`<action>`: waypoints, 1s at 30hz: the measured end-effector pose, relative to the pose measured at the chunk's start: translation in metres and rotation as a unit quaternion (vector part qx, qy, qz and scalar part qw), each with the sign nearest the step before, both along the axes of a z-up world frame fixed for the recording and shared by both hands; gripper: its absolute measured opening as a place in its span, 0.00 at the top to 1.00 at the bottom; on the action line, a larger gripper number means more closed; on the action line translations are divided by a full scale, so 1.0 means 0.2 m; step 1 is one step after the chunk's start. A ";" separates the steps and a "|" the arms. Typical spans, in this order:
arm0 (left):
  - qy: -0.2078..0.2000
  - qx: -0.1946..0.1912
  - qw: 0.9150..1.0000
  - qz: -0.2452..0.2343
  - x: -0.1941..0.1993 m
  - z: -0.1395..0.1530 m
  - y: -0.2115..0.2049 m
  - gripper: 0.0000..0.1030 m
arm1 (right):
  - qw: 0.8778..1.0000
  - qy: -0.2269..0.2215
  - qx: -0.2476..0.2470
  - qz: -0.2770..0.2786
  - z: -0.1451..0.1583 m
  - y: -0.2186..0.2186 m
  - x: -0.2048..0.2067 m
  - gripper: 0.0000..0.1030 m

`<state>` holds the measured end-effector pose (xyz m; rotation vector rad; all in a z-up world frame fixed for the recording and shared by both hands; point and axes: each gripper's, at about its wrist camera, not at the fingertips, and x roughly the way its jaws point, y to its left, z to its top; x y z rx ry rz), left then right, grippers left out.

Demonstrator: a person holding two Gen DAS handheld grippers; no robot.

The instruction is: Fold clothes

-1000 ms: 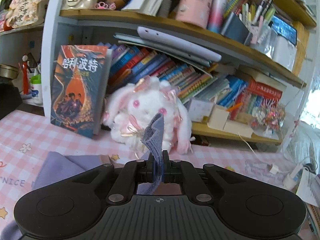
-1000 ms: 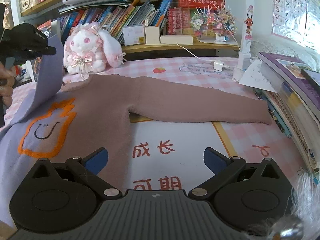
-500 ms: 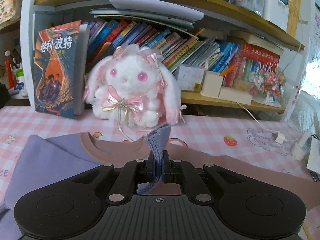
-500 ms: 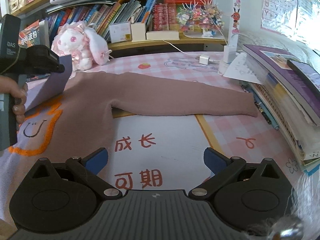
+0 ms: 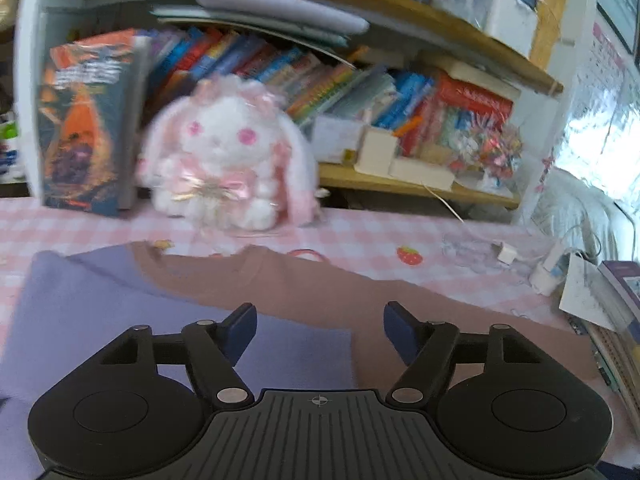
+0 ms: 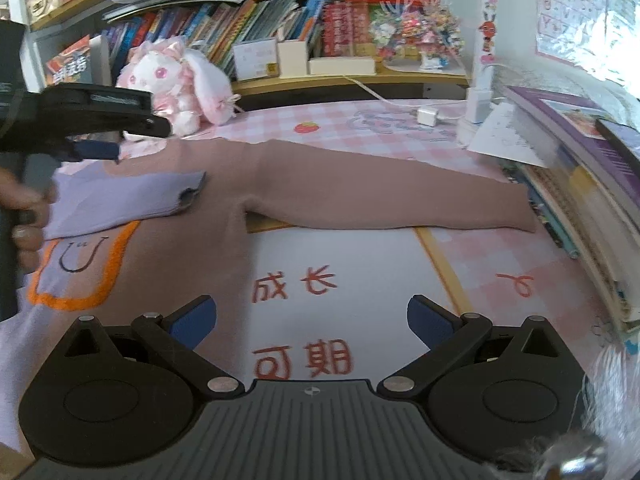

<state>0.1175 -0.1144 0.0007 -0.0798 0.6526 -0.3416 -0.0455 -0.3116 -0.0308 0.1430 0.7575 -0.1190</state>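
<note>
A dusty-pink and lilac sweater (image 6: 224, 196) with an orange-outlined patch (image 6: 80, 268) lies flat on the table. Its lilac sleeve (image 6: 124, 200) is folded across the chest, cuff to the right. The pink sleeve (image 6: 400, 200) stretches out to the right. My left gripper (image 5: 320, 330) hovers just above the folded lilac sleeve (image 5: 168, 320); its jaws are opening and nothing is between them. In the right wrist view that gripper (image 6: 96, 148) is held by a hand at the left edge. My right gripper (image 6: 312, 320) stands open over the white mat, empty.
A white and pink plush rabbit (image 6: 176, 80) sits behind the sweater's collar. Bookshelves (image 6: 280, 32) run along the back. A stack of books (image 6: 580, 184) lines the right side. A charger and cable (image 6: 428, 114) lie on the pink checked tablecloth (image 6: 340, 132).
The left gripper lowered the lilac sleeve onto the sweater's chest and let it go, its jaws going from shut on the cuff to open. The right gripper stayed put.
</note>
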 end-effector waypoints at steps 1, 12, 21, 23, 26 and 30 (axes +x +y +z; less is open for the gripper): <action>-0.002 0.003 1.000 0.010 -0.02 0.02 0.06 0.30 | 1.000 0.001 0.002 0.006 0.00 0.01 0.01 0.00; 0.040 0.067 0.980 0.181 -0.31 -0.01 0.78 0.30 | 0.999 0.020 0.020 0.036 -0.03 0.19 0.11 0.00; 0.077 0.081 0.974 0.198 -0.33 -0.10 1.03 0.30 | 0.998 0.050 0.024 -0.020 -0.05 0.31 0.09 0.00; 0.080 0.081 0.975 0.192 -0.33 -0.11 1.07 0.30 | 0.998 0.059 0.026 -0.027 -0.06 0.34 0.07 0.00; 0.089 0.073 0.976 0.185 -0.32 -0.13 1.11 0.30 | 0.997 0.057 0.025 -0.041 -0.05 0.39 0.04 0.00; 0.100 0.062 0.979 0.169 -0.31 -0.16 1.15 0.30 | 0.996 0.058 0.028 -0.059 -0.04 0.43 0.00 0.02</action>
